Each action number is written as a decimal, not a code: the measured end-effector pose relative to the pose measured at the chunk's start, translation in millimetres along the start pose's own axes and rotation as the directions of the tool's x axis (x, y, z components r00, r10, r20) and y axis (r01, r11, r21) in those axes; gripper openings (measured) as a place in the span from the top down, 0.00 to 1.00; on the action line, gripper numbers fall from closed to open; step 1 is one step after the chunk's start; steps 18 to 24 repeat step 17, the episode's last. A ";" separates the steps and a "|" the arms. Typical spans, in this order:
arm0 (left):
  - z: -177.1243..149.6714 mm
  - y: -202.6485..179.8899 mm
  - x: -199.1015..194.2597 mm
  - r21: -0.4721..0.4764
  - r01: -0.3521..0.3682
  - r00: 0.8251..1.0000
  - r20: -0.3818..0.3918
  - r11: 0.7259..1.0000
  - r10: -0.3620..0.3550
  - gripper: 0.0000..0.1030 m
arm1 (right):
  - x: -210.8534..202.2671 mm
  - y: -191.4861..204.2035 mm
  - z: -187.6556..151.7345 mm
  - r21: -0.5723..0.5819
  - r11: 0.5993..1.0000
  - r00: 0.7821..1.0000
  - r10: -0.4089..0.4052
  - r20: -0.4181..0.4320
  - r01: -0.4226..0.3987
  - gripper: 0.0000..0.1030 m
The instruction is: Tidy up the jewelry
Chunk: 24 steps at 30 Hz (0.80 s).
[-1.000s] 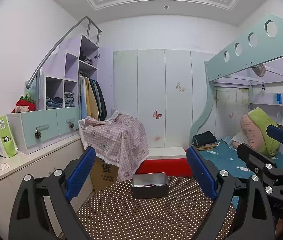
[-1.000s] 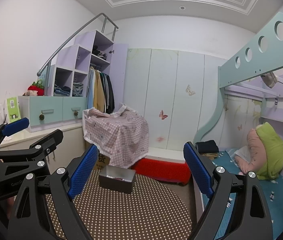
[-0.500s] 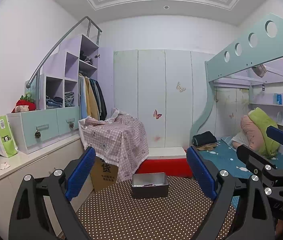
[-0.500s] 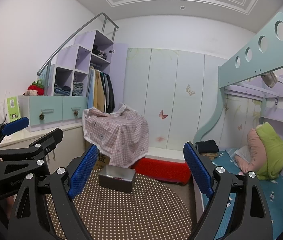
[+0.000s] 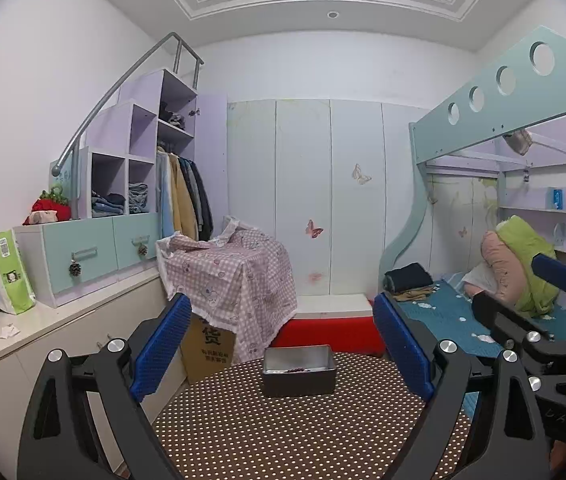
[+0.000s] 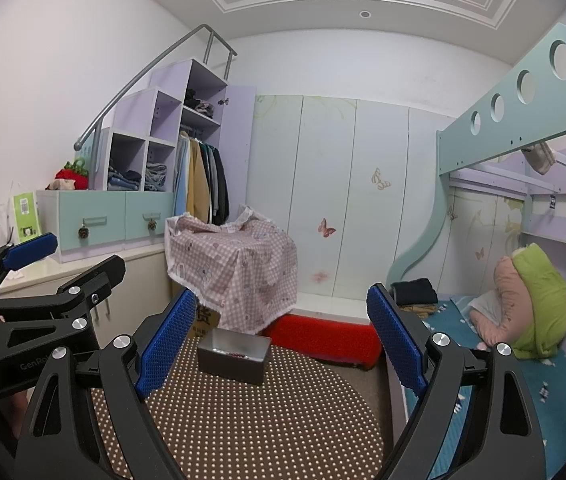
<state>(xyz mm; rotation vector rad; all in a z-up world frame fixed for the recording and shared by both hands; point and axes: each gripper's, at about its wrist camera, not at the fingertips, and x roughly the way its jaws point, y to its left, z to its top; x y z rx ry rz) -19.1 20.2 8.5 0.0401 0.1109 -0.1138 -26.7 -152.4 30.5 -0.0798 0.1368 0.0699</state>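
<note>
The left gripper [image 5: 281, 354], a black two-finger claw with blue ribbed pads, is held nearly level over a round table covered in a brown cloth with white dots [image 5: 283, 432]. Its jaws stand wide apart and hold nothing. Straight ahead of it, between the two pads as the left wrist camera sees them and near the far edge of the table, sits a small rectangular grey metal tin [image 5: 299, 370] with its top open. Inside the tin, on its floor, lies a short strand of dark reddish beads [image 5: 297, 370]; whether it is a bracelet or a necklace I cannot tell.

The right gripper [image 6: 281, 346], of the same black and blue make, is held beside the left one and also points across the table. Its jaws are spread wide too, with nothing between the pads. From this claw the tin lies ahead and a little to the left, closer to the left pad [image 6: 165, 344] than to the right, and well short of touching either.

Beyond the tin, further from both claws, are a cardboard box [image 5: 209, 344] on the floor, a piece of furniture draped in a pink checked cloth [image 5: 235, 272] and a red mat [image 5: 329, 334]. To the right of the right claw is a bed with a teal sheet [image 6: 563, 412]
</note>
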 end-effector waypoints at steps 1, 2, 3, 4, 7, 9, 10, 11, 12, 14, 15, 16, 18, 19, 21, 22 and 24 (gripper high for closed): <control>0.0 -0.3 -0.8 0.004 -0.005 1.000 0.002 1.000 0.005 0.13 | 0.6 -1.2 -1.0 0.001 1.000 1.000 -0.005 0.000 0.005 0.15; -0.2 0.0 -1.4 0.006 -0.006 1.000 0.006 1.000 0.005 0.13 | -0.1 -2.1 -2.3 0.002 1.000 1.000 -0.007 0.010 0.007 0.15; 0.1 2.1 -2.2 -0.008 0.008 1.000 0.007 1.000 -0.008 0.13 | -2.5 -2.4 -4.0 0.006 1.000 0.999 -0.009 0.031 0.009 0.15; 0.5 3.2 -3.0 -0.019 0.019 1.000 0.005 1.000 -0.019 0.13 | -6.8 -4.3 -4.9 0.019 1.000 0.998 -0.010 0.060 0.009 0.15; -0.3 0.6 -4.3 0.013 0.015 1.000 0.008 1.000 -0.015 0.13 | -11.4 -5.2 -4.1 0.031 1.000 0.997 -0.006 0.071 0.004 0.11; -0.7 -1.2 -4.9 0.026 -0.005 1.000 0.013 1.000 0.004 0.13 | -9.7 -5.1 -5.1 0.025 1.000 0.998 -0.013 0.067 0.011 0.11; -0.4 -0.4 -5.0 0.020 -0.003 1.000 0.011 1.000 0.003 0.13 | -8.4 -5.4 -6.6 0.026 1.000 0.998 -0.008 0.058 0.007 0.11; -0.1 -0.3 -5.2 0.011 0.002 1.000 0.009 1.000 -0.002 0.12 | -8.0 -4.7 -6.3 0.027 1.000 0.999 -0.003 0.052 0.001 0.11; 0.1 1.9 -5.1 0.000 0.008 1.000 0.007 1.000 -0.008 0.12 | -7.7 -4.7 -5.2 0.026 1.000 0.999 -0.001 0.049 0.000 0.11; 0.8 4.3 -5.4 -0.014 0.011 1.000 0.008 1.000 -0.011 0.12 | -7.7 -3.3 -6.0 0.017 1.000 0.999 -0.003 0.045 0.002 0.11; 1.1 4.3 -5.7 -0.016 0.012 1.000 0.008 1.000 -0.012 0.12 | -8.0 -2.8 -5.4 0.017 1.000 0.999 -0.001 0.045 0.001 0.11; 1.4 4.3 -5.8 -0.015 0.013 1.000 0.007 1.000 -0.013 0.12 | -8.1 -2.8 -5.1 0.020 1.000 0.999 0.000 0.047 -0.001 0.11; 1.7 4.1 -6.1 -0.013 0.010 1.000 0.007 1.000 -0.010 0.12 | -7.9 -2.3 -5.1 0.020 1.000 0.999 0.000 0.047 -0.001 0.11; 1.7 4.1 -6.1 -0.013 0.010 1.000 0.007 1.000 -0.010 0.12 | -7.9 -2.3 -5.1 0.020 1.000 0.999 0.000 0.047 -0.001 0.11; 1.7 4.1 -6.1 -0.013 0.010 1.000 0.007 1.000 -0.010 0.12 | -7.9 -2.3 -5.1 0.020 1.000 0.999 0.000 0.047 -0.001 0.11; 1.7 4.1 -6.1 -0.013 0.010 1.000 0.007 1.000 -0.010 0.12 | -7.9 -2.3 -5.1 0.020 1.000 0.999 0.000 0.047 -0.001 0.11; 1.7 4.1 -6.1 -0.013 0.010 1.000 0.007 1.000 -0.010 0.12 | -7.9 -2.3 -5.1 0.020 1.000 0.999 0.000 0.047 -0.001 0.11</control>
